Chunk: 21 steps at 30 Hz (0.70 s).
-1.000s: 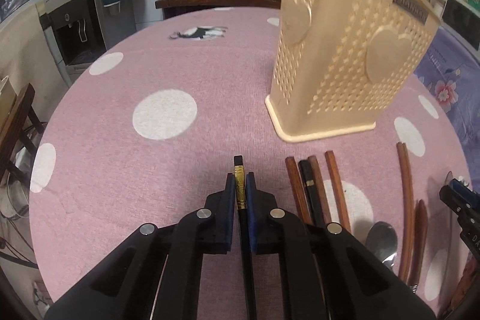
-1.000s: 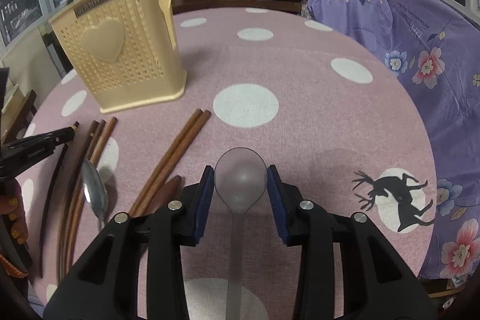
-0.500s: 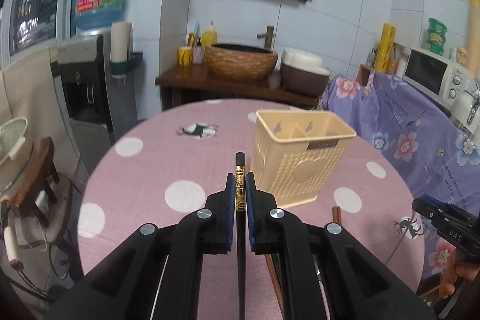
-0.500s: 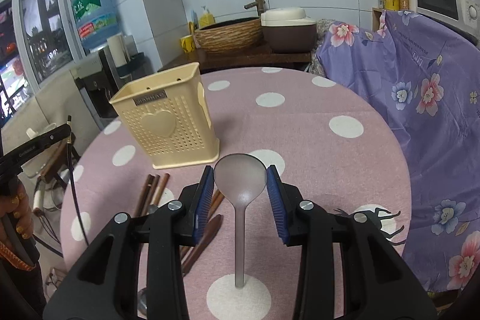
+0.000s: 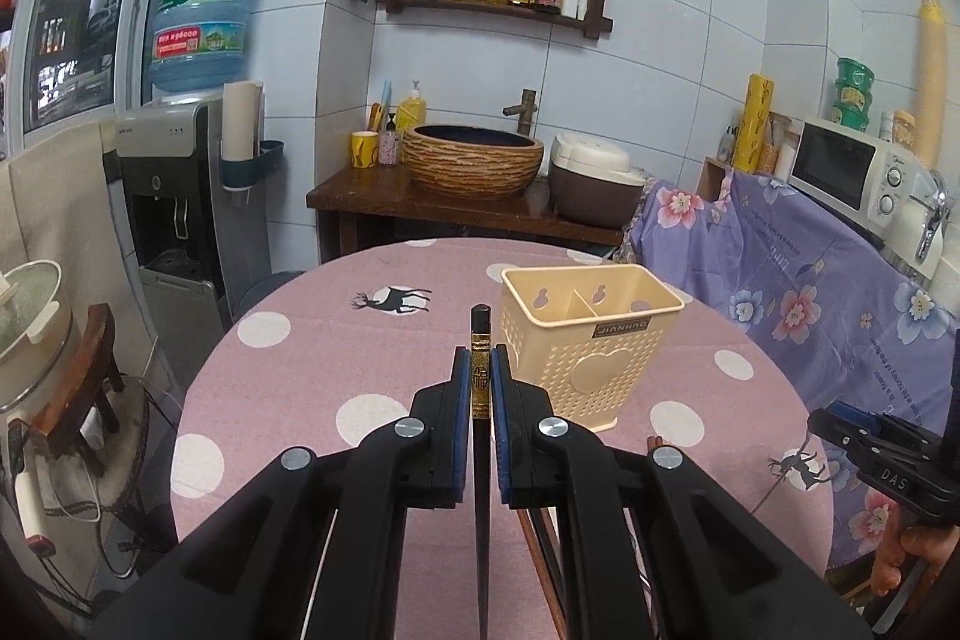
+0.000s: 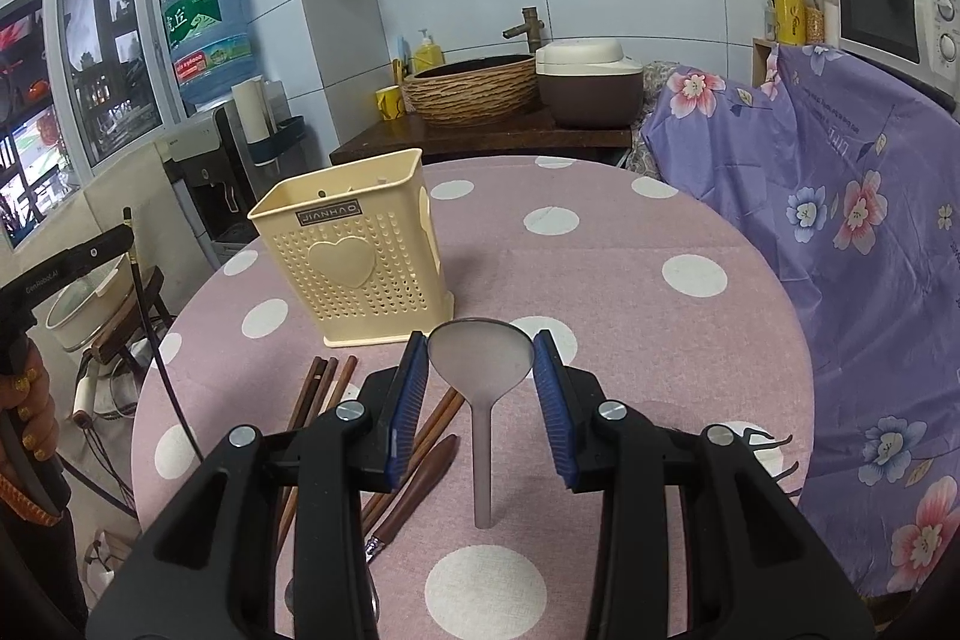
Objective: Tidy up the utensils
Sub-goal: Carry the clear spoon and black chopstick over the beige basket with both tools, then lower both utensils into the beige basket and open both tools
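Cream plastic, perforated, with a heart on its face: the caddy stood upright on the pink dotted table, split inside by a divider into two compartments. I had both tools lifted well above the cloth. My left gripper was clamped tight on a black chopstick just below its gold band, jaws nearly together, the tip poking forward beyond the pads and the shaft trailing down under the tool. My right gripper stood much wider, its blue pads pressing the rim of a frosted spoon bowl on either side, handle hanging free toward the table. As I judged it, the step was to carry each piece over the caddy and drop it in, and doing that well meant bringing the chopstick near vertical above one compartment before releasing, then keeping the spoon clear of the divider. More brown chopsticks and a wooden spoon lay on the cloth in front of the caddy.
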Available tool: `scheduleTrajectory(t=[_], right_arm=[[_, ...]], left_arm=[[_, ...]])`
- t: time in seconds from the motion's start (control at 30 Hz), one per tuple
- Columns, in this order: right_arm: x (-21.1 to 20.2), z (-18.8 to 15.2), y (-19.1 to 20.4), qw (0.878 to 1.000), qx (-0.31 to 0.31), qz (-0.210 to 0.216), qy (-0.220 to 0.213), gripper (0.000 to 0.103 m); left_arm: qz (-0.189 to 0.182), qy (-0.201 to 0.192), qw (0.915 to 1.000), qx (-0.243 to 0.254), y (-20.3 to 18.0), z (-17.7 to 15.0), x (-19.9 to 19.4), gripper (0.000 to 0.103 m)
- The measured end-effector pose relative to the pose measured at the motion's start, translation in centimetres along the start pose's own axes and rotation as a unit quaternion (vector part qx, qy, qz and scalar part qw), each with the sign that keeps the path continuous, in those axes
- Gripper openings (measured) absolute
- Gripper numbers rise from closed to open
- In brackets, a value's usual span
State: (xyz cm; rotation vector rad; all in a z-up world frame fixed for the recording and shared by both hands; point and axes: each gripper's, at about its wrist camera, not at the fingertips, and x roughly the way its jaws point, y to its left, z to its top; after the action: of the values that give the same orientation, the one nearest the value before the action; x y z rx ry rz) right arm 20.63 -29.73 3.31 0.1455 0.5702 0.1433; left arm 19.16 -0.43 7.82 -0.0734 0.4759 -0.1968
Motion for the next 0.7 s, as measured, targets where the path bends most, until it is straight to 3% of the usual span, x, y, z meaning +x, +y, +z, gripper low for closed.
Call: scheduleTrajectory(t=[0.2,0.43,0.57,0.7], right_arm=[[-0.3,2.6,0.9,1.0,-0.012,0.022,-0.019,0.037],[-1.5,12.0,4.0,0.994,-0.037,0.059,-0.084,0.037],[-1.6,17.7,5.7,0.99,-0.033,0.075,-0.118,0.037],[0.6,19.7,7.5,0.989,-0.043,0.061,-0.125,0.037]], left_arm=[[-0.014,-0.017,0.9997,0.005,-0.3,2.7,-0.4,0.008],[-0.052,-0.06,0.9967,0.014,-1.8,11.0,-2.0,0.008],[-0.052,-0.096,0.9938,0.018,-3.3,15.8,-2.6,0.008],[-0.047,-0.109,0.9927,0.017,-4.7,17.3,-0.8,0.008]])
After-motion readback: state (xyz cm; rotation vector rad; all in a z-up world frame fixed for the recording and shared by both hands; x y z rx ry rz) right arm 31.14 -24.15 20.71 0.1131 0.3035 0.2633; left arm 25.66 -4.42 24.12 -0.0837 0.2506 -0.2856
